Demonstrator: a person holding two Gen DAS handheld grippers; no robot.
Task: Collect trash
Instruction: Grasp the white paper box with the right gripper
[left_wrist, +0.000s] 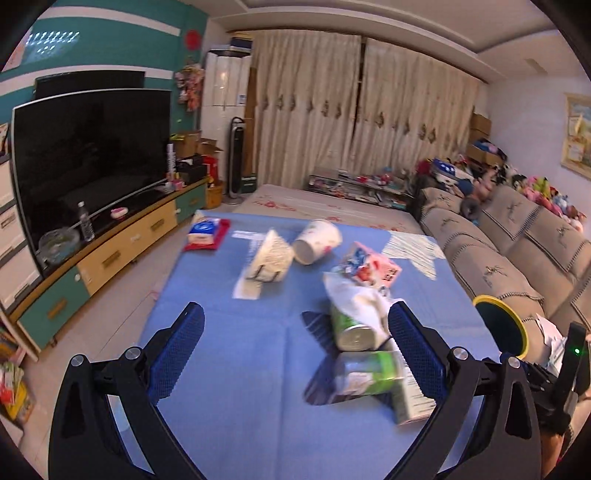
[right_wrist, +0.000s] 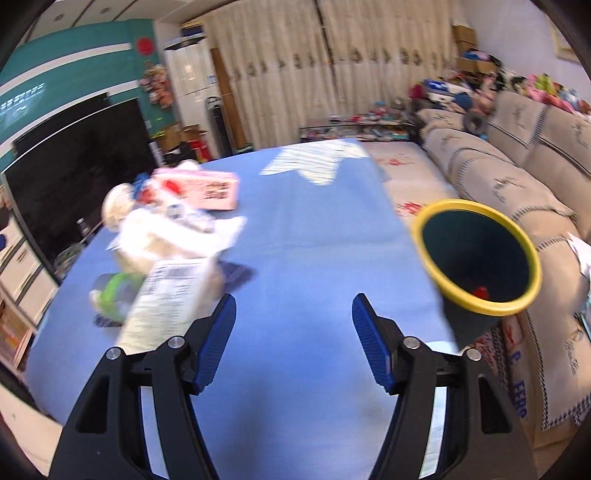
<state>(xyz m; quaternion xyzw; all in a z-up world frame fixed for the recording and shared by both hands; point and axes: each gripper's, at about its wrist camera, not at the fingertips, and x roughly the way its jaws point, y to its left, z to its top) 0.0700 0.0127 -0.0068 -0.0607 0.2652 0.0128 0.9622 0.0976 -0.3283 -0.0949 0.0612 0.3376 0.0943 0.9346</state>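
Observation:
Trash lies scattered on a blue-covered table (left_wrist: 229, 332). My left gripper (left_wrist: 295, 306) is open over it. A green can (left_wrist: 352, 334) lies just inside its right finger, not pinched, under a crumpled white tissue (left_wrist: 354, 295). A second green can and a white carton (left_wrist: 369, 376) lie nearer. Farther off are a pink box (left_wrist: 376, 267), a paper cup (left_wrist: 317, 240) on its side and a white packet (left_wrist: 267, 258). My right gripper (right_wrist: 294, 299) is open and empty, with the carton (right_wrist: 166, 302) to its left. A yellow-rimmed dark bin (right_wrist: 476, 306) stands at the table's right edge.
A red and blue tissue pack (left_wrist: 205, 234) sits at the table's far left corner. A TV (left_wrist: 88, 158) on a low cabinet lines the left wall. A beige sofa (left_wrist: 498, 266) runs along the right, close behind the bin (left_wrist: 480, 301). Curtains close off the back.

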